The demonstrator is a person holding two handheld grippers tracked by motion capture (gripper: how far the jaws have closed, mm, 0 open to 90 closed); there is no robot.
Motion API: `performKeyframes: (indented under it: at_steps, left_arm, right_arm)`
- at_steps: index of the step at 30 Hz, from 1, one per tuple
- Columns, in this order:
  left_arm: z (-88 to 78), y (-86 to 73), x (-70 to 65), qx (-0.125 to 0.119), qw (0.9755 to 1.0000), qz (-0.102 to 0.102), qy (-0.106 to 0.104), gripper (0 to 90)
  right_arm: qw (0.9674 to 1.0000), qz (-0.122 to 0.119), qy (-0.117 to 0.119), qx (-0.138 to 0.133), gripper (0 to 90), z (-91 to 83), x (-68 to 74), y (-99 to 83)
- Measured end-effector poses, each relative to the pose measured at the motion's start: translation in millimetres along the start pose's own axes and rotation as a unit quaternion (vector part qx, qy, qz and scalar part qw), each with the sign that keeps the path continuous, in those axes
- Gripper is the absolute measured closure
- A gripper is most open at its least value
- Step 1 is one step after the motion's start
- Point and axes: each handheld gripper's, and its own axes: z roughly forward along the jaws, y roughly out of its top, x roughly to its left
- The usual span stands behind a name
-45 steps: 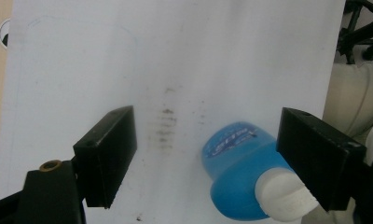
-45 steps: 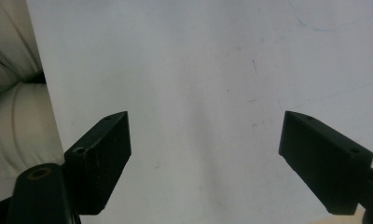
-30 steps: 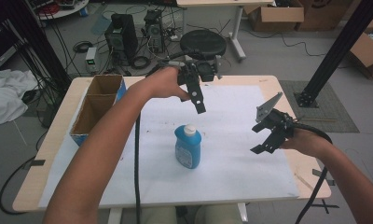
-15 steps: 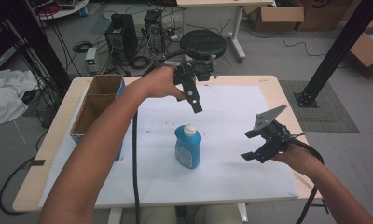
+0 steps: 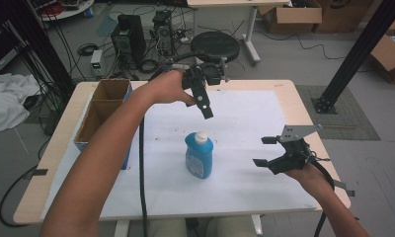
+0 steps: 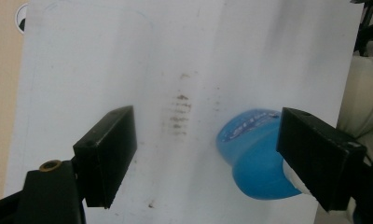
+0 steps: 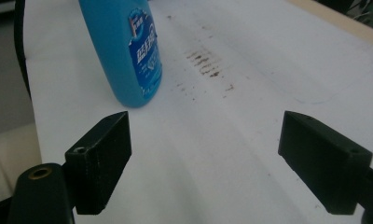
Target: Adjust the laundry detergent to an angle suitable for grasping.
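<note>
A blue bottle point(image 5: 199, 157) with a white cap stands upright on the white paper sheet point(image 5: 245, 118) near the table's middle. My left gripper point(image 5: 206, 107) hangs in the air just behind and above the bottle, pointing down, open and holding nothing. In the left gripper view the bottle point(image 6: 252, 154) lies below, toward the right jaw of the left gripper point(image 6: 205, 156). My right gripper point(image 5: 263, 151) is low over the paper to the right of the bottle, open and apart from it. In the right gripper view the bottle point(image 7: 124, 51) stands ahead, left of the right gripper point(image 7: 205, 158).
An open cardboard box point(image 5: 104, 106) with two compartments sits on the table's left side. Brown smudges point(image 7: 204, 63) mark the paper beside the bottle. A black stool point(image 5: 215, 47) and cables stand on the floor beyond the far edge.
My right gripper has come toward the near edge and a little left, closer to the bottle. The left gripper has stayed above the bottle, shifting only slightly.
</note>
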Motion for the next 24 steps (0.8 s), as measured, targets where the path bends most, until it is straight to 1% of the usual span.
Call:
performKeyframes:
  at_steps: [2,3,4,6,8,9,10,11,12,15,17,18,19,20,21,23,24]
  left_arm:
    - [0.1,-0.3,0.2,0.001,1.0000,0.000,0.000,20.9]
    - [0.3,-0.7,0.4,0.003,1.0000,0.002,0.001,20.9]
    - [0.5,-0.9,0.1,0.004,1.0000,0.001,0.002,20.9]
    - [0.3,-1.0,0.0,0.003,1.0000,0.001,0.002,20.9]
    - [-0.1,-1.6,0.0,0.000,1.0000,-0.001,0.003,20.9]
    - [-0.1,-1.6,0.0,0.000,1.0000,-0.001,0.003,20.9]
    - [-0.5,-1.7,0.5,0.002,1.0000,0.000,0.003,20.9]
    - [-0.5,-1.8,0.7,0.002,1.0000,0.001,0.003,20.9]
    - [0.2,-2.2,0.4,0.001,1.0000,-0.002,0.003,20.9]
    - [0.5,-2.5,0.5,0.002,1.0000,-0.001,0.003,20.9]
    - [0.9,-2.7,0.5,0.003,1.0000,-0.001,0.004,20.9]
    - [0.9,-2.7,0.5,0.003,1.0000,-0.001,0.004,20.9]
    - [1.3,-3.1,0.5,0.006,1.0000,-0.001,0.004,20.9]
    - [1.3,-3.1,0.5,0.006,1.0000,-0.001,0.004,20.9]
    - [2.3,-3.6,0.4,0.005,1.0000,-0.005,0.005,20.9]
    - [2.6,-3.9,1.1,0.007,1.0000,-0.002,0.004,20.9]
    - [2.6,-3.9,1.1,0.007,1.0000,-0.002,0.004,20.9]
  right_arm:
    - [0.9998,0.005,-0.008,-0.018,16.3,0.0,1.3,-5.3]
    - [0.9998,0.005,-0.008,-0.018,16.3,0.0,1.3,-5.3]
    - [0.9994,0.010,-0.012,-0.032,15.5,1.1,2.8,-10.9]
    - [0.9989,0.015,-0.014,-0.044,15.0,1.9,4.1,-14.8]
    - [0.9978,0.018,-0.016,-0.062,15.0,3.0,5.1,-20.1]
    - [0.9978,0.018,-0.016,-0.062,15.0,3.0,5.1,-20.1]
    - [0.9972,0.022,-0.018,-0.070,15.0,3.7,5.8,-22.8]
    - [0.9958,0.025,-0.020,-0.085,14.9,5.6,7.1,-28.0]
    - [0.9952,0.027,-0.020,-0.092,14.9,6.6,7.8,-30.4]
    - [0.9938,0.034,-0.019,-0.104,15.1,9.7,10.0,-35.5]
    - [0.9921,0.040,-0.026,-0.116,15.0,11.3,12.6,-38.2]
    - [0.9921,0.040,-0.026,-0.116,15.0,11.3,12.6,-38.2]
    - [0.9903,0.047,-0.033,-0.126,15.1,13.2,16.5,-40.5]
    - [0.9903,0.047,-0.033,-0.126,15.1,13.2,16.5,-40.5]
    - [0.9888,0.056,-0.043,-0.132,14.9,15.5,21.1,-42.6]
    - [0.9859,0.067,-0.046,-0.146,14.9,17.8,25.5,-45.1]
    - [0.9859,0.067,-0.046,-0.146,14.9,17.8,25.5,-45.1]
